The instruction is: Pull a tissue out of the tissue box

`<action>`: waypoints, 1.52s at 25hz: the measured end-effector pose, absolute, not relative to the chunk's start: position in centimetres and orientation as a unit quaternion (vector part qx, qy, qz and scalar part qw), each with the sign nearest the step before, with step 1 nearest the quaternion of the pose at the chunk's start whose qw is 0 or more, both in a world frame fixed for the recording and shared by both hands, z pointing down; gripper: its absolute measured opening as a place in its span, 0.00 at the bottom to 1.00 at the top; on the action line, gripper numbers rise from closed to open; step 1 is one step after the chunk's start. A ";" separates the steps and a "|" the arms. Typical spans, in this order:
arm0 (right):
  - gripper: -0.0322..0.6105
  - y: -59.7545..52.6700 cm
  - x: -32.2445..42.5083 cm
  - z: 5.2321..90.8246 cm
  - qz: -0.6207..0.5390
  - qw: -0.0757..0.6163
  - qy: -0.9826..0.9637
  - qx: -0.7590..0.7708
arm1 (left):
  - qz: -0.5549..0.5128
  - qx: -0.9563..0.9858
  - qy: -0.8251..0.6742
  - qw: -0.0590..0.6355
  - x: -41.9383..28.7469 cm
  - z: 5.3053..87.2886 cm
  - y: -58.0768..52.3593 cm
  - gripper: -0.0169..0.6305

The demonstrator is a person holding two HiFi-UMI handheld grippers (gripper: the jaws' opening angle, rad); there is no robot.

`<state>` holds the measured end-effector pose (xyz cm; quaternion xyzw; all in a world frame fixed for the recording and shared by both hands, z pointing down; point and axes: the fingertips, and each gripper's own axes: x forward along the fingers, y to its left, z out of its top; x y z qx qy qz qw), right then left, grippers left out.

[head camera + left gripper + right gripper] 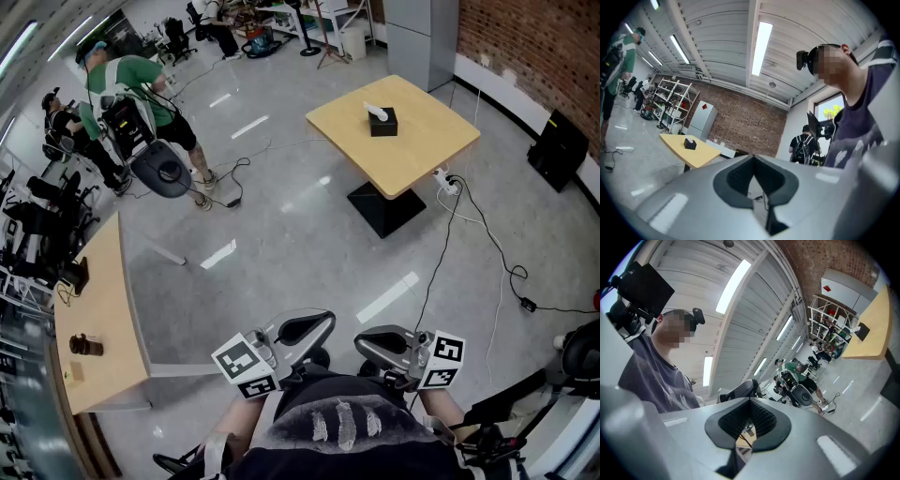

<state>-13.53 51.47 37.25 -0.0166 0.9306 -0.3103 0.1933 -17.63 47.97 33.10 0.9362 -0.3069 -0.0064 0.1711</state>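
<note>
We see the black tissue box [382, 123] standing near the middle of a square light-wood table [427, 150] on the far side of the room. A white tissue [375, 111] pokes up from its top. The table rests on a black pedestal base [384, 208]. A white power strip [448, 183] with trailing black cables lies on the grey floor just beside it.

Well apart from the box, at the bottom of the head view, we find both grippers held close in front of the wearer's dark shirt. Each one's marker cube faces up. In its own view, the left gripper [753, 158] has its jaws closed, tips meeting, with nothing between them. The box and table show small in the distance to its left. The right gripper [750, 401] is likewise closed and empty, and it tilts upward toward the ceiling lights.

Farther out, we see a brick wall [534, 47] behind the table. A person in a green shirt [127, 84] stands at the upper left, and a second wooden table [103, 309] runs along the left edge.
</note>
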 end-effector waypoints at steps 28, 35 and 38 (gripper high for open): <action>0.05 38.9 -16.1 36.1 -0.268 0.102 0.946 -0.148 | -0.088 0.951 -0.235 0.182 -20.7 33.1 34.4 0.03; 0.05 36.8 -18.3 35.9 -0.269 0.086 0.943 -0.179 | -0.103 0.957 -0.211 0.173 -23.0 32.3 32.6 0.03; 0.05 36.7 -20.0 35.9 -0.263 0.061 0.948 -0.169 | -0.114 0.955 -0.218 0.168 -24.8 32.5 32.3 0.03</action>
